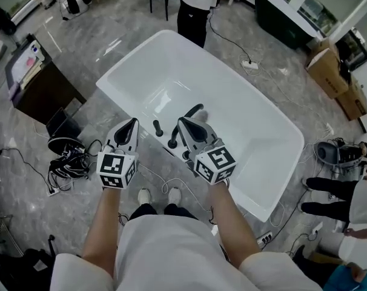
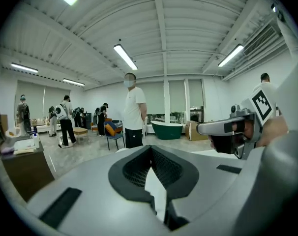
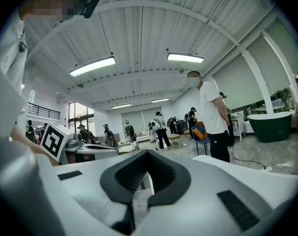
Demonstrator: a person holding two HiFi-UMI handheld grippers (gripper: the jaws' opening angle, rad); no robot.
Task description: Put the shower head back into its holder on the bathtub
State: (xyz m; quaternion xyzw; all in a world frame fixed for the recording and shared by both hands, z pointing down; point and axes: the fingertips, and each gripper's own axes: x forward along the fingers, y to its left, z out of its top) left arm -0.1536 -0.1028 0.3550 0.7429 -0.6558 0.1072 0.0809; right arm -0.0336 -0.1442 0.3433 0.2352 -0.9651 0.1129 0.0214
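A white bathtub [image 1: 265, 135] fills the middle of the head view. On its near rim stand black tap fittings [image 1: 158, 128]. A black shower handset [image 1: 194, 110] shows just beyond my right gripper's tips; its lower end is hidden, so I cannot tell whether it sits in a holder. My left gripper [image 1: 134, 121] and right gripper [image 1: 179, 121] are held up side by side over that rim, both shut and empty. The left gripper [image 2: 150, 151] points level across the room, its jaws together with nothing between them. The right gripper [image 3: 148, 154] looks the same.
A person in a white top [image 1: 195, 5] stands at the tub's far end. A dark cabinet [image 1: 41, 90] and a tangle of cables [image 1: 68, 159] lie left. Cardboard boxes [image 1: 329, 71] and a dark tub [image 1: 286, 17] sit at the back right, someone's legs [image 1: 329, 193] at the right.
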